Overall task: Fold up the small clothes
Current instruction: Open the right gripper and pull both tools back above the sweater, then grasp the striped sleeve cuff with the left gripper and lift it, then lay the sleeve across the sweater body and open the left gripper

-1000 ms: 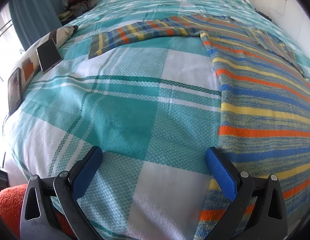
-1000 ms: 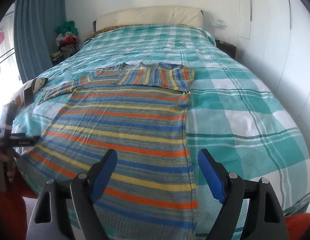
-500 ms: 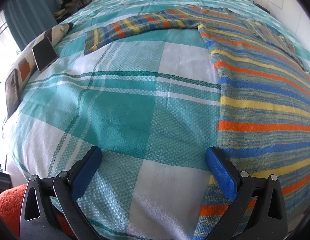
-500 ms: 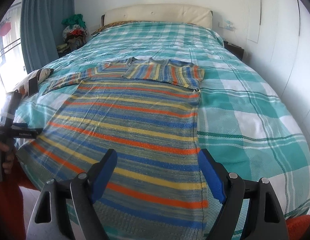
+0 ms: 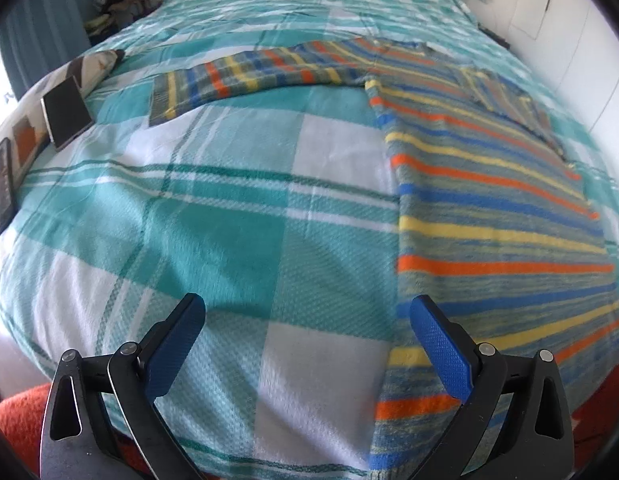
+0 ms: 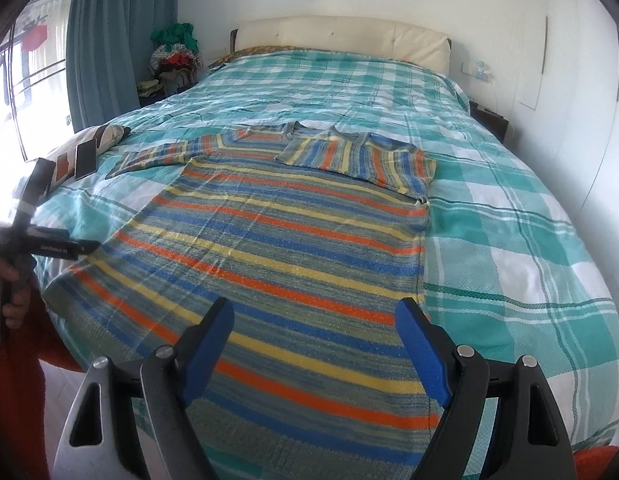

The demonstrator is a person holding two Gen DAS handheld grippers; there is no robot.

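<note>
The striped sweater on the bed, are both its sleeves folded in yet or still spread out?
Half done. On the striped sweater, the right-hand sleeve is folded across the chest; the left-hand sleeve lies stretched out on the checked bedspread.

Big bed with a teal and white checked bedspread (image 6: 509, 240) and a padded cream headboard (image 6: 341, 36). Patterned pillow (image 6: 105, 134) at the edge, two dark phones (image 5: 65, 110) leaning on it. Teal curtain (image 6: 121, 32), clothes pile (image 6: 175, 54) beside.

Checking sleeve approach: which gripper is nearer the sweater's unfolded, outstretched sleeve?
Left. The left gripper hovers over bedspread on the outstretched sleeve's side; the right gripper is over the hem.
</note>
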